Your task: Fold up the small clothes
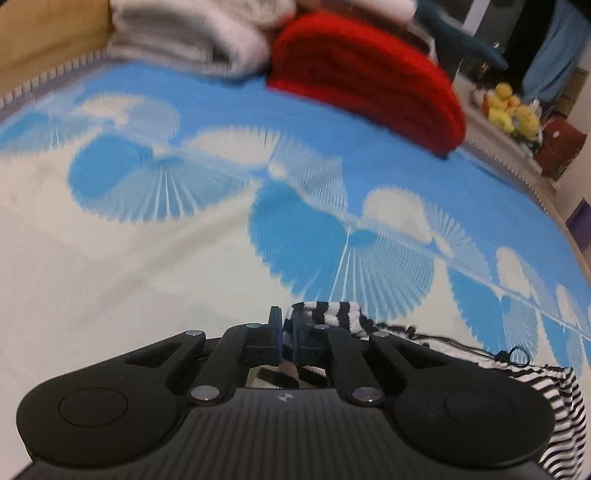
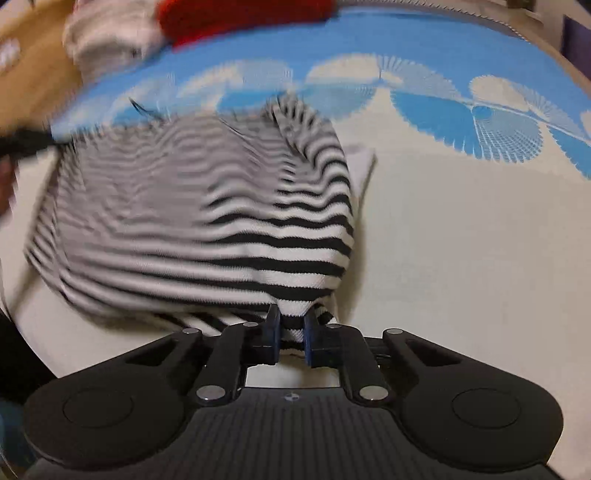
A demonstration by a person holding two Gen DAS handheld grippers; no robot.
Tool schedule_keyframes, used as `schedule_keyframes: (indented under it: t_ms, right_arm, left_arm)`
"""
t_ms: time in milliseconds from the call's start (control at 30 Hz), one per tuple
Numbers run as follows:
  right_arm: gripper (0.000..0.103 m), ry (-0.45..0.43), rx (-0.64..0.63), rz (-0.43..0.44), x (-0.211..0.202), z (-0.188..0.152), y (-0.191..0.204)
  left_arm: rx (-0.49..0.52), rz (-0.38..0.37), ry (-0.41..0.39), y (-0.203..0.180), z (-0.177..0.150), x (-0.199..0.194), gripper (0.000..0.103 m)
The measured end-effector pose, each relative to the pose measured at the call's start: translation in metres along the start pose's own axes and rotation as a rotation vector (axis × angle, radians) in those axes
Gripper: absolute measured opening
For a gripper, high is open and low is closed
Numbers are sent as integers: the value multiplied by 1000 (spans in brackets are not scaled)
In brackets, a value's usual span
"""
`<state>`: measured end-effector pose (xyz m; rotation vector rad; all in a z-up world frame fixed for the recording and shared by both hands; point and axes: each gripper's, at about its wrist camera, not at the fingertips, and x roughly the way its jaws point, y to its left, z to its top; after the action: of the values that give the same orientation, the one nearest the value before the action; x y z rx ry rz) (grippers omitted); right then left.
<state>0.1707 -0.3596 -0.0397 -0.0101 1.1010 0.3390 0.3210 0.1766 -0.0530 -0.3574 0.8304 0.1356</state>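
A black-and-white striped garment [image 2: 221, 206] hangs stretched over the blue-and-cream bedsheet [image 2: 461, 240]. My right gripper [image 2: 291, 325] is shut on its near hem. In the left wrist view my left gripper [image 1: 286, 325] is shut on another edge of the striped garment [image 1: 332, 314], which trails off to the lower right with a thin black cord. The cloth in the right wrist view is blurred on its left side.
A folded red garment [image 1: 369, 77] and a pile of grey-white clothes [image 1: 184, 33] lie at the far end of the bed. A wooden headboard [image 1: 44, 37] is at the far left. Yellow plush toys [image 1: 513, 110] sit on a shelf past the bed's right edge.
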Motion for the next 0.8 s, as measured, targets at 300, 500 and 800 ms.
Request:
schedule_keyframes:
  t_ms: [300,500,800]
  right_arm:
    - [39,-190,182,-41,-24,20,-21]
    - [47,-287,275,-84,2,64,-23]
    - [12,-274,232,-180,68,119,0]
  left_arm:
    - [18,-46,-1,2,-1,-44,52]
    - [175,-55,203,-19,-29,-74,52]
    - [289,-70,236,-21,-77,-67,50]
